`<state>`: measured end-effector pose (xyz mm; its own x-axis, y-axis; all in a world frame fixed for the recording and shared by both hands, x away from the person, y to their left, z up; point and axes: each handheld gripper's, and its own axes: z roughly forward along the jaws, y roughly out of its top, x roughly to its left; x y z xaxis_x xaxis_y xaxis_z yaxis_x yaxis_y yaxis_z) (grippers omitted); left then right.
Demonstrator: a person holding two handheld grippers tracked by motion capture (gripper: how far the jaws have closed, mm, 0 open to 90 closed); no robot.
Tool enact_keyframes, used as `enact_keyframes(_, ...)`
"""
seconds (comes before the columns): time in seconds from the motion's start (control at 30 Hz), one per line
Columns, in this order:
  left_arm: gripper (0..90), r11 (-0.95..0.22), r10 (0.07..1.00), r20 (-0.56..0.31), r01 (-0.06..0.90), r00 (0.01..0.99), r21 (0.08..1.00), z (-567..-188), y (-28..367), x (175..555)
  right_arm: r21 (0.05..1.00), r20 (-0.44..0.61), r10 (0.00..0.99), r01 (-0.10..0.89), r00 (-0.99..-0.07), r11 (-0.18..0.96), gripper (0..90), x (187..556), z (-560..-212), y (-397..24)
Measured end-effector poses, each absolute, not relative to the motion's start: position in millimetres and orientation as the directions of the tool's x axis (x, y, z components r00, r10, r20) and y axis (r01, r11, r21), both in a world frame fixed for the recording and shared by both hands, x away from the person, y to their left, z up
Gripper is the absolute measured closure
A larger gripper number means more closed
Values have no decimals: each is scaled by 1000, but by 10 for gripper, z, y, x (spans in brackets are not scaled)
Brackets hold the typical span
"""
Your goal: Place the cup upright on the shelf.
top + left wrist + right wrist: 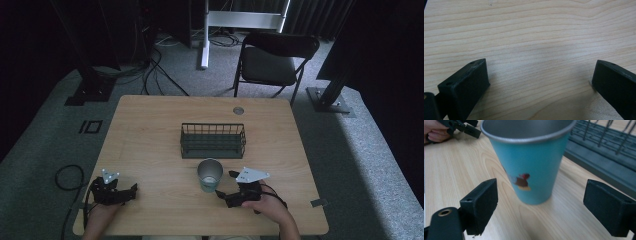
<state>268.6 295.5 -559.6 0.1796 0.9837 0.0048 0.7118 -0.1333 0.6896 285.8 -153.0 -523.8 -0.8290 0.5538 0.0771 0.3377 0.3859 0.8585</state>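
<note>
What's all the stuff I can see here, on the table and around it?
Teal metal cup with a small bird-like picture: one, teal with a silvery inside, upright on the table near its front middle.
Dark wire rack: one, dark green-grey, mid-table behind the cup.
Light wooden table: one, pale wood, centre.
Black folding chair: one, behind the table.
Black cables: several, on the grey floor at back left.
Left gripper: one, black, jaws apart over bare wood.
Right gripper: one, black, jaws apart, facing the cup.
</note>
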Motion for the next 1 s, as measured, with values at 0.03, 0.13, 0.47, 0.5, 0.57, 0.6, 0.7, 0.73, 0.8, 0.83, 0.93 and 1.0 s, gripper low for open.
enact_keyframes(0.03, 14, -134, 984, 5, 712, 180, 689, -5596, 2955, 2686, 859, 77, 554, 338, -829, 386, 121, 2858, -5238, -1530)
enact_keyframes(0.13, 14, -133, 984, 5, 712, 180, 690, -5596, 2955, 2686, 863, 77, 545, 330, -835, 383, 121, 2872, -5237, -1467)
enact_keyframes(0.47, 14, -133, 984, 5, 711, 180, 690, -5596, 2955, 2687, 880, 74, 536, 308, -841, 362, 121, 2955, -5251, -1313)
enact_keyframes(0.5, 14, -134, 984, 5, 712, 180, 690, -5596, 2955, 2686, 882, 72, 538, 306, -840, 360, 121, 2962, -5254, -1304)
enact_keyframes(0.57, 14, -133, 984, 5, 712, 180, 690, -5596, 2955, 2687, 884, 73, 536, 303, -841, 355, 121, 2976, -5264, -1277)
enact_keyframes(0.6, 14, -133, 984, 5, 712, 180, 690, -5596, 2955, 2687, 887, 70, 537, 299, -841, 353, 121, 2981, -5267, -1268)
enact_keyframes(0.7, 14, -134, 984, 5, 712, 180, 689, -5596, 2955, 2687, 889, 73, 541, 300, -838, 345, 121, 2995, -5272, -1245)
enact_keyframes(0.73, 14, -135, 983, 5, 712, 181, 690, -5596, 2956, 2687, 896, 78, 545, 298, -835, 328, 121, 3011, -5277, -1208)
enact_keyframes(0.8, 14, -135, 983, 5, 712, 181, 690, -5596, 2956, 2687, 901, 81, 545, 295, -834, 319, 121, 3023, -5286, -1188)
enact_keyframes(0.83, 14, -134, 984, 5, 711, 181, 690, -5596, 2956, 2687, 902, 81, 549, 295, -832, 314, 121, 3026, -5292, -1175)
enact_keyframes(0.93, 14, -134, 983, 5, 711, 181, 690, -5596, 2956, 2688, 909, 75, 557, 286, -827, 303, 131, 3032, -5309, -1144)
enact_keyframes(1.0, 14, -134, 983, 5, 711, 181, 690, -5596, 2956, 2688, 912, 77, 560, 285, -825, 295, 137, 3034, -5317, -1126)
